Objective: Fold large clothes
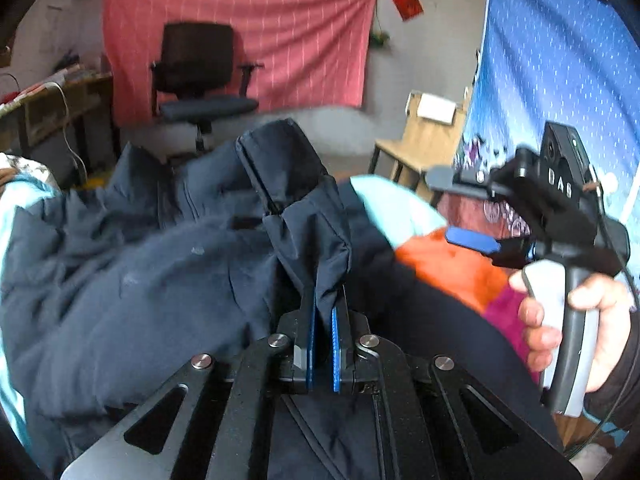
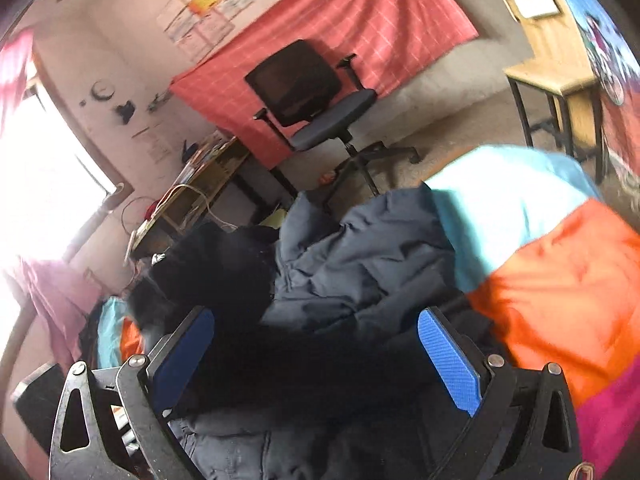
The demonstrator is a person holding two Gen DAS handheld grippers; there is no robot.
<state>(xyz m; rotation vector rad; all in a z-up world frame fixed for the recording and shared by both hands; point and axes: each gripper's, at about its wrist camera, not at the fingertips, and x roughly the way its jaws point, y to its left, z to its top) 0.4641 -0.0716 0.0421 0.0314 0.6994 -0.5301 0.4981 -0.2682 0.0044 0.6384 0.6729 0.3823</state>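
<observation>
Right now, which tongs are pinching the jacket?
The left tongs: their blue pads are squeezed shut on a fold of the dark jacket. The right tongs are wide open, holding nothing.

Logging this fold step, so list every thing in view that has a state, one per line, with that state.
left gripper: shut on a raised flap of the jacket.
right gripper: open, jaws wide apart over the jacket, gripping nothing.
navy jacket: rumpled, partly lifted, not yet folded flat.
colour-block cover: spread under the jacket.
office chair: upright, unoccupied.
red cloth: hung on the wall.
</observation>
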